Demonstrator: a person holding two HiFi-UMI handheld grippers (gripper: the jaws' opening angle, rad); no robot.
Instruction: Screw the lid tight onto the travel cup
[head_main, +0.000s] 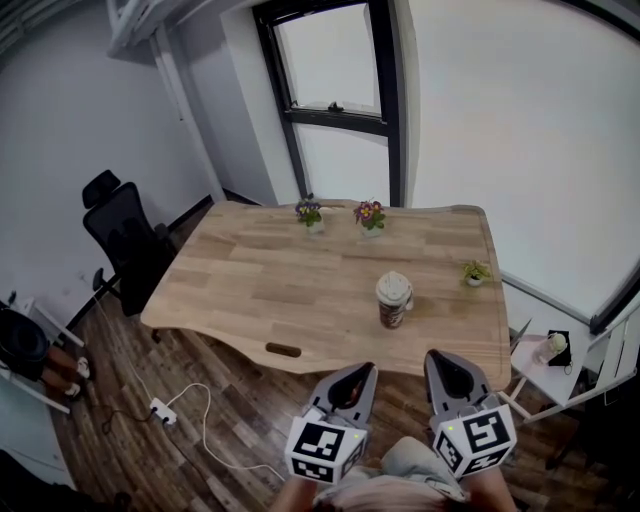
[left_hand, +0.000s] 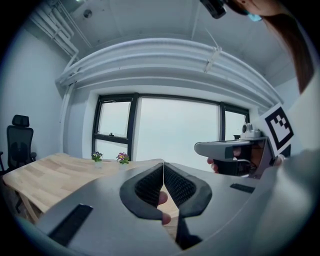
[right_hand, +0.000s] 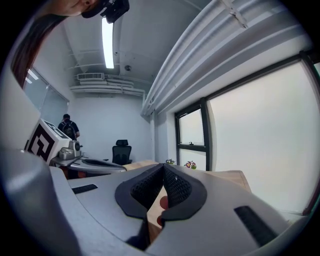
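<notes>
One cup (head_main: 394, 300) stands on the table (head_main: 250, 285), right of its middle, with one pale lid (head_main: 394, 287) on top. Two flowering plants (head_main: 309, 212) sit at the far edge and one green plant (head_main: 475, 271) at the right. The left gripper (head_main: 366, 368) and right gripper (head_main: 437, 355) hover short of the near edge, jaws together and empty.

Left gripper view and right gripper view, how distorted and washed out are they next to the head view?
Left gripper view: strong fisheye, black corners, ceiling pipes bowed, window blown white. Right gripper view: same fisheye, ceiling light flares, window blank white. Head view: milder bending at the window frame, table evenly lit, soft shadows.
</notes>
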